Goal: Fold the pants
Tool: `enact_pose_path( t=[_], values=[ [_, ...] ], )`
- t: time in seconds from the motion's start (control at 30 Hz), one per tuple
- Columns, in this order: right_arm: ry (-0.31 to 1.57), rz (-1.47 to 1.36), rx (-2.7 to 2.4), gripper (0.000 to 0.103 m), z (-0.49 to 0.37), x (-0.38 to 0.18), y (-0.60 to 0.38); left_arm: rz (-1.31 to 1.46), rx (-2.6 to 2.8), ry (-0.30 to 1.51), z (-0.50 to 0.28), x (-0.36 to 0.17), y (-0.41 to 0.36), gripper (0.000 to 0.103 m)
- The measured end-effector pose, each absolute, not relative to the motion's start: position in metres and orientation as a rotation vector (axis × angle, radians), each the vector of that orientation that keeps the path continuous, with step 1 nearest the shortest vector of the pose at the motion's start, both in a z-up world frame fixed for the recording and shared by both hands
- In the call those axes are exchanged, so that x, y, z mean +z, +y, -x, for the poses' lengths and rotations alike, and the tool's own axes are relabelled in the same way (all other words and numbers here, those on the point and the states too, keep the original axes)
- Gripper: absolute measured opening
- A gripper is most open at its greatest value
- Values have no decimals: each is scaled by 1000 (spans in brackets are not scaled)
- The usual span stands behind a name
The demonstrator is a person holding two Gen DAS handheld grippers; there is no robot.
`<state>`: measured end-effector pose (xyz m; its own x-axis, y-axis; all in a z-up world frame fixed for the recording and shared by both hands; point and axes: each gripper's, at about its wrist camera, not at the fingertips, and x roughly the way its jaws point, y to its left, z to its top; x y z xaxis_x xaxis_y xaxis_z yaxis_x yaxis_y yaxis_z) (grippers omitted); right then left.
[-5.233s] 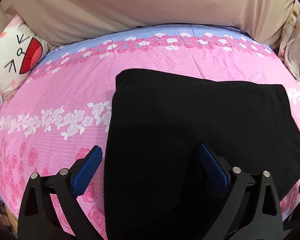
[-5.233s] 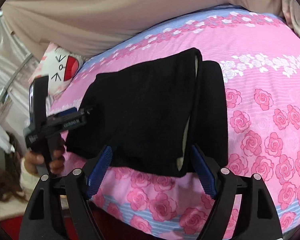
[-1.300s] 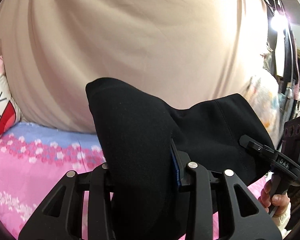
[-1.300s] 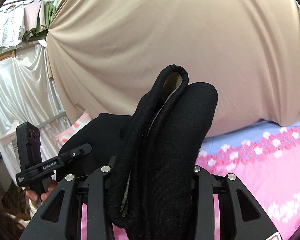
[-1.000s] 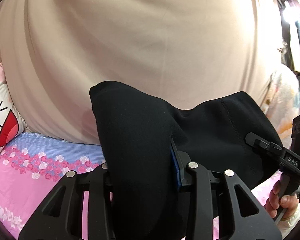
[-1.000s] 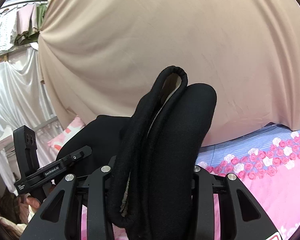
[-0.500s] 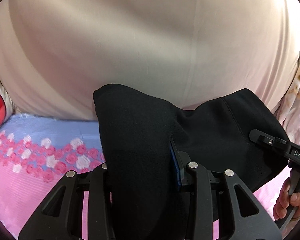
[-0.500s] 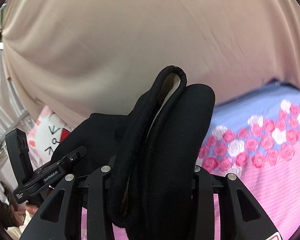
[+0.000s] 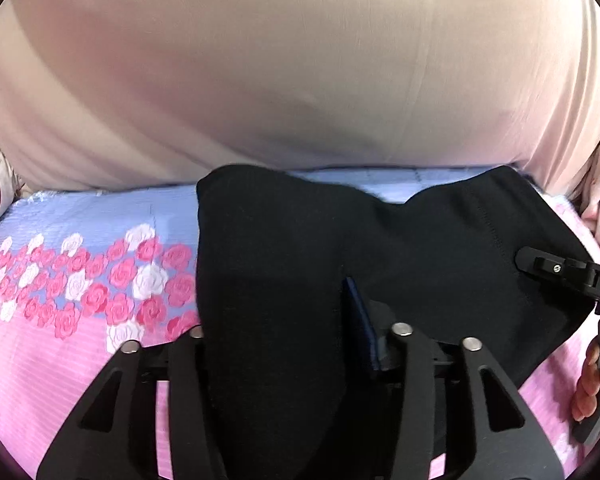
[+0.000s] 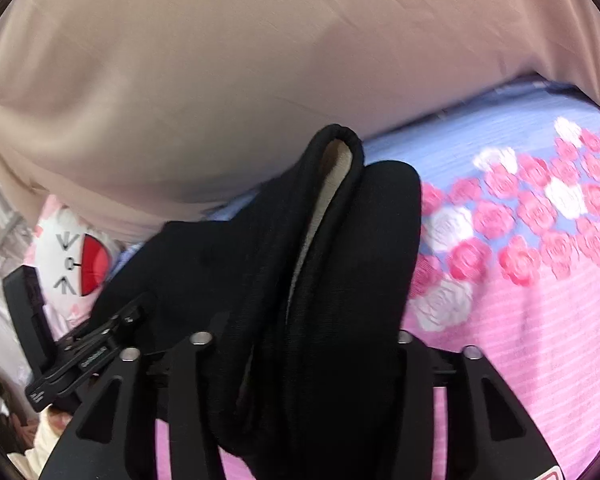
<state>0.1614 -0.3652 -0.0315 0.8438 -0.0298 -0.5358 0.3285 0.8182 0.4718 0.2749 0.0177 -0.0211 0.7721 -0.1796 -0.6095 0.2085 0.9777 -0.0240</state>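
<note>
The black pants [image 9: 284, 264] hang folded between my two grippers above the pink rose bedspread [image 9: 60, 360]. My left gripper [image 9: 292, 340] is shut on one corner of the pants, the cloth draped over its fingers. My right gripper [image 10: 300, 344] is shut on the other corner [image 10: 340, 248], where the waistband's pale lining shows. The right gripper's body appears at the right of the left wrist view [image 9: 572, 276], and the left gripper's body at the lower left of the right wrist view [image 10: 80, 360].
A beige curtain [image 9: 300, 80] hangs close behind the bed's far edge. A blue strip of the bedspread [image 10: 500, 120] runs along it. A white cartoon-face pillow [image 10: 76, 260] lies at the bed's left end.
Both grippers have tipped down and forward with the pants still held. The bedspread's blue strip and roses now fill more of both views, and the curtain is nearer.
</note>
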Motion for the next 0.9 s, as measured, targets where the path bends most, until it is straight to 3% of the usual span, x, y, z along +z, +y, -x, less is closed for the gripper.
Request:
enact_pose_path(
  t=[0.07, 0.13, 0.2, 0.27, 0.3, 0.33, 0.37, 0.5, 0.67, 0.7, 0.73, 0.9],
  values=[
    [591, -656, -220, 66, -164, -40, -373, 0, -196, 686, -274, -21, 24, 56],
    [593, -738, -239, 72, -152, -42, -386, 47, -155, 684, -272, -14, 37, 66],
    [540, -763, -325, 71, -126, -33, -394, 44, -81, 637, -258, 1, 51, 74],
    [472, -646, -446, 41, -105, -5, -388, 12, -30, 554, -237, 28, 64, 76],
    [456, -525, -479, 18, -101, 16, -377, -9, -10, 519, -229, 41, 65, 85],
    [459, -456, -472, 15, -105, 32, -367, -38, 20, 480, -223, 57, 63, 92],
    [459, -426, -445, 15, -111, 42, -359, -62, 46, 454, -222, 70, 58, 98],
    [529, -355, -302, 14, -173, 55, -324, -106, 22, 500, -250, 81, 23, 98],
    [650, -409, -278, 13, -239, 13, -331, -170, 10, 705, -311, 17, -17, 98],
    [672, -416, -315, 2, -246, 0, -341, -179, 25, 717, -315, 9, -19, 98],
    [682, -430, -321, 0, -249, -5, -344, -189, 38, 736, -320, -4, -21, 98],
    [666, -478, -300, 0, -241, -13, -353, -175, 20, 751, -325, -27, -18, 98]
  ],
)
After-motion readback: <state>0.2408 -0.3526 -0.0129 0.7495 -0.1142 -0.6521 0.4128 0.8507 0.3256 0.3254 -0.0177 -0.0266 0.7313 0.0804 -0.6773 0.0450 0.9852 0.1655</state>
